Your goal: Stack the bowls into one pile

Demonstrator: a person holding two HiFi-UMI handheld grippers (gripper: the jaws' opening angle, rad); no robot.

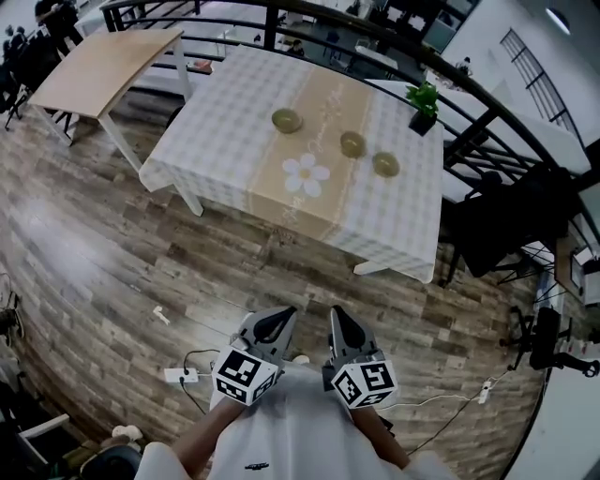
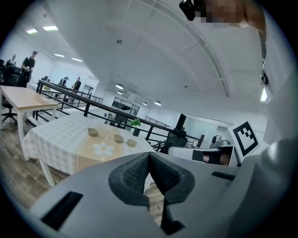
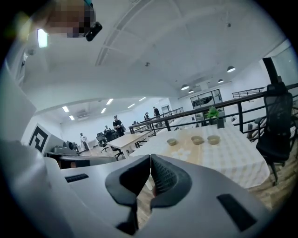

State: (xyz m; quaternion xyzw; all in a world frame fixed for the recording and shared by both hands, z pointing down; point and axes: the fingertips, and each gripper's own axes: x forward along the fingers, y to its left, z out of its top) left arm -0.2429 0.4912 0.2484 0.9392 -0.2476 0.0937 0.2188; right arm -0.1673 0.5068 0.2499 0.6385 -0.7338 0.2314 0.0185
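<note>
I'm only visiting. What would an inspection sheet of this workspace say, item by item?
Surface: table with a checked cloth and a daisy runner.
Job's things: left bowl, middle bowl, right bowl, all apart, none stacked.
Clutter: potted plant near the table's corner.
Grippers: left gripper and right gripper, jaws together, empty, well short of the table.
Cables: power strip with white leads on the floor.
Surroundings: wooden floor, black railing, office chair, bare wooden table.

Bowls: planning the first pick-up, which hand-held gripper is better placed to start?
Right, narrowly. The left hand-held gripper and right hand-held gripper are both shut, empty, well short of the table, but the middle bowl and right bowl lie ahead of the right one; only the left bowl faces the left.
</note>
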